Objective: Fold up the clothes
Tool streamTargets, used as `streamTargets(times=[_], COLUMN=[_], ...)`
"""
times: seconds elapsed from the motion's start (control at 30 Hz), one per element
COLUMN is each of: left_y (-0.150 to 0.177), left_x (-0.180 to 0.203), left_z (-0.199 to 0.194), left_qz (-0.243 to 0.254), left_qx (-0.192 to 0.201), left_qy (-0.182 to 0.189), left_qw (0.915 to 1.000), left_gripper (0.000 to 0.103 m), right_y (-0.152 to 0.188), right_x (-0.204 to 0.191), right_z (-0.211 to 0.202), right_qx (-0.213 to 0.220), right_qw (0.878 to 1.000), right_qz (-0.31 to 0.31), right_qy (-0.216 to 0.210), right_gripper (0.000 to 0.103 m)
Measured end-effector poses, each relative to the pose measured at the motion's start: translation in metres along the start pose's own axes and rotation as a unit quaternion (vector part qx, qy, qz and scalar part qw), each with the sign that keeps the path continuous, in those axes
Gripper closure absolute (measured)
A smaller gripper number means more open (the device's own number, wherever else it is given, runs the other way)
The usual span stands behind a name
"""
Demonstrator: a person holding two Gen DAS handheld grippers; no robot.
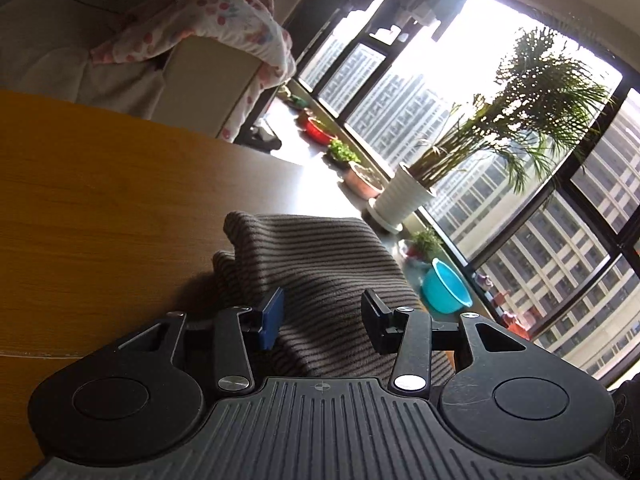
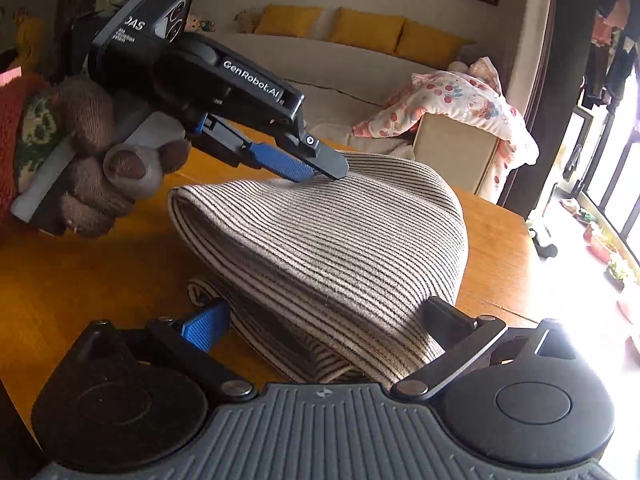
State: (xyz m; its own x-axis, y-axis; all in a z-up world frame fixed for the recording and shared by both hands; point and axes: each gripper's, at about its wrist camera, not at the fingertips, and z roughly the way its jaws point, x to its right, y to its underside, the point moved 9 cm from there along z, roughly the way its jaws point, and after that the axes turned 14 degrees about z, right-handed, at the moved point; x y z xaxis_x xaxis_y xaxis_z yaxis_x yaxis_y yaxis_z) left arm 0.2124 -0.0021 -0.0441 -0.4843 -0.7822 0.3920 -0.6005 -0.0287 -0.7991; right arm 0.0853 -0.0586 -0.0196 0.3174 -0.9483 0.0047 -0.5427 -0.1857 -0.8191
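The right hand-held gripper [image 2: 326,320] gapes wide at six o'clock, while the left hand-held gripper [image 2: 320,170] narrowly pinches the striped sweater [image 2: 320,248]; released, its fold may spring open across the worktop [image 2: 100,264].

Striped garment [image 2: 320,248]: ribbed knit cloth, matt and slightly fuzzy, lying on the wooden table [image 2: 100,272], whose orange-brown top is smooth with a soft sheen. Right gripper [image 2: 326,320], at the garment's near edge: matt black plastic body with a ridged grey panel, shiny metal pivot pins, one blue pad [image 2: 202,326] with a knurled texture; left gripper [image 2: 316,170], touching the garment's far fold, has the same black plastic and textured blue pad. The hand [image 2: 100,160] beside the garment wears a coarse brown knit glove.
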Motion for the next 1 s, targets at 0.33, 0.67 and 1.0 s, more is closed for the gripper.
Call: streamTargets(times=[0.33,0.67,1.0], left_y=[0.029,0.048,-0.035], left_x=[0.037,0.034,0.058], left_z=[-0.036,-0.029,-0.046], left_qz=[0.029,0.051,0.113], left_qx=[-0.039,-0.071,0.049], left_qy=[0.007,-0.006,-0.01], left_qw=[0.9988,0.9962,0.9924], left_gripper=[0.055,0.049,0.044], right_y=[-0.037,-0.023,-0.012], right_x=[0.051,0.054,0.049], right_z=[-0.031,-0.01,0.003], right_qx=[0.041,0.026,0.016], right_qw=[0.99,0.991,0.991], right_qz=[0.131,0.135,0.134], right_qy=[-0.037,-0.007,-0.008], right_gripper=[0.001,0.001,0.0])
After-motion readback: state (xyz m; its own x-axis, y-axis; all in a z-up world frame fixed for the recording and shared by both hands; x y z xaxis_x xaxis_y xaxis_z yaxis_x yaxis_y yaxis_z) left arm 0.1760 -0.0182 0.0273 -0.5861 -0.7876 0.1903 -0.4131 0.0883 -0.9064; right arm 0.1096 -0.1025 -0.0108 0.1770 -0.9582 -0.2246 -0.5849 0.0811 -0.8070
